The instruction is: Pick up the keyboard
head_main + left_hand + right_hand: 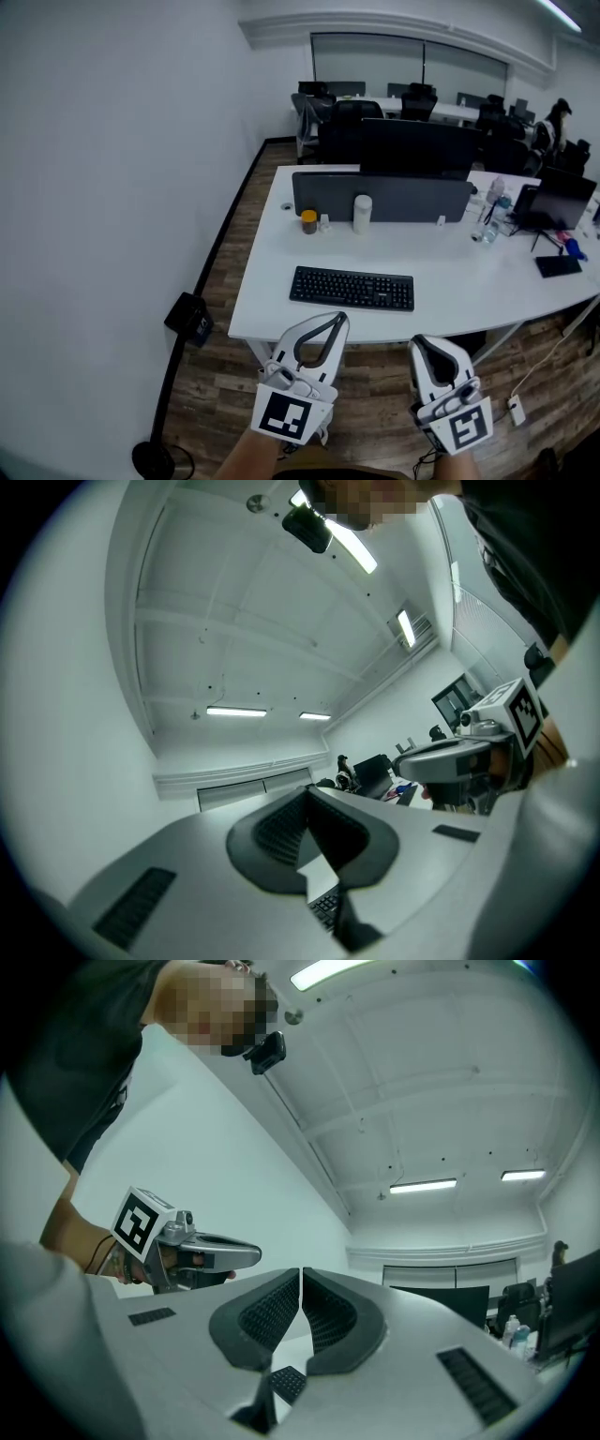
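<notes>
Both forearms are cut off by the lower edge of the head view, so only the wrists show. In each gripper view just a sliver of the keyboard (352,288) shows through the gap below the jaws. The small things at the desk's (450,281) far right end are too small to tell.

The left gripper (337,318) and right gripper (419,343) are held side by side short of the desk's near edge. They point towards it, tipped slightly upward (their cameras see mostly ceiling). Each has its jaws pressed together with nothing between.

The black keyboard lies flat near the desk's front edge, before a grey divider (394,197), apart from both grippers.
</notes>
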`<state>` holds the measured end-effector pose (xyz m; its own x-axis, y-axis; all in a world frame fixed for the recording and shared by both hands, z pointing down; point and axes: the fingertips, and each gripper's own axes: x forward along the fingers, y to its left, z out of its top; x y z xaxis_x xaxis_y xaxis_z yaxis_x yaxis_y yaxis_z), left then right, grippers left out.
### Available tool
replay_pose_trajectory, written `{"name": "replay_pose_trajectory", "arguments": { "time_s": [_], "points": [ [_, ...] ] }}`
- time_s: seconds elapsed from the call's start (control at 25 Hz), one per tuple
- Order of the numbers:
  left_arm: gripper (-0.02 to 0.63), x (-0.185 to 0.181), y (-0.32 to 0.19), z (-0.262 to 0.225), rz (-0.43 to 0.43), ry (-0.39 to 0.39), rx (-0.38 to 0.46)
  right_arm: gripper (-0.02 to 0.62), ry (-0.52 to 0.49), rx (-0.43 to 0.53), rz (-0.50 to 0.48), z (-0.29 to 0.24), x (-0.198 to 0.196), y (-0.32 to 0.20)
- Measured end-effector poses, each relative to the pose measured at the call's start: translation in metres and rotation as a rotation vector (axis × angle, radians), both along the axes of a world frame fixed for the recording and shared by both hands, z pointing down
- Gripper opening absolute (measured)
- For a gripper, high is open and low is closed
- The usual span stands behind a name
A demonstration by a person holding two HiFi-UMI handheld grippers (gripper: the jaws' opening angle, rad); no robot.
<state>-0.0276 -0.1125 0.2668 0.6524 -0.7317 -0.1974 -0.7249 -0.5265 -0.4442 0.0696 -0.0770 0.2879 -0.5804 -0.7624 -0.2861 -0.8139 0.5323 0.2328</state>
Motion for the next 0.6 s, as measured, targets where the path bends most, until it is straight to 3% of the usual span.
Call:
{"name": "replay_pose_trajectory", "arguments": {
  "time_s": [0.6],
  "points": [
    [0.009, 0.001, -0.116, -0.017, 0.051, -0.022, 0.004, 0.035, 0.008, 0.010, 0.025, -0.022, -0.012, -0.113]
  ]
}}
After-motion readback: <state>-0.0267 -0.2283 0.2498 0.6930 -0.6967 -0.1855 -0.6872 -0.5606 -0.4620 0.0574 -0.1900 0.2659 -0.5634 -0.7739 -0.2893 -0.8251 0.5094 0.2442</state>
